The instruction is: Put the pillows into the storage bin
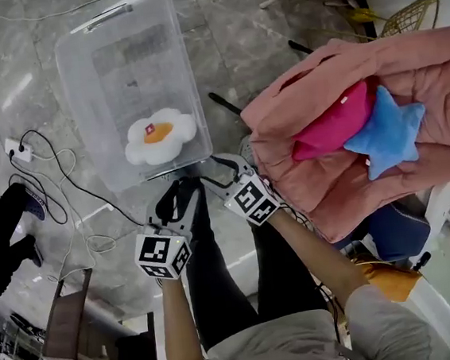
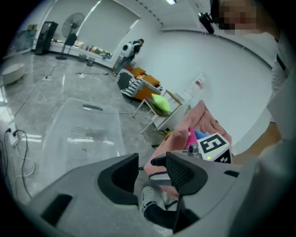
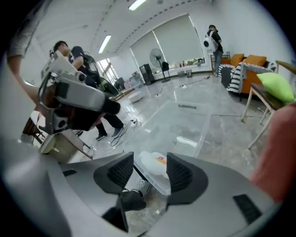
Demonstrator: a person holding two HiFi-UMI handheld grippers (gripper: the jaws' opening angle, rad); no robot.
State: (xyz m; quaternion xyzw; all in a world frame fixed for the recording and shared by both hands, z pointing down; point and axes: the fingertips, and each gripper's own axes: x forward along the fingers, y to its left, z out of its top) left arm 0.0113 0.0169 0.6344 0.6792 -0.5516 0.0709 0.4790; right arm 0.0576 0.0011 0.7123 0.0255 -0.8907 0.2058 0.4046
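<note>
Both forearms reach forward side by side, with the left claw [image 1: 175, 196] and the right claw [image 1: 233, 166] angled down at the floor [image 1: 227, 47] just short of the bin [image 1: 78, 79] — each has its jaws partly apart and nothing between them. There are three pillows: a white flower pillow [image 1: 159, 134] with an orange middle lies in the one clear bin. A pink pillow [image 1: 333, 124] and a blue star pillow [image 1: 387, 136] touch on a pink blanket [image 1: 296, 96] — off to the right.

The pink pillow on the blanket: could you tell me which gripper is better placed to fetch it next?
Probably the right gripper: its jaws are open and empty, and it sits beside the blanket, nearer the pink pillow than the left gripper.
</note>
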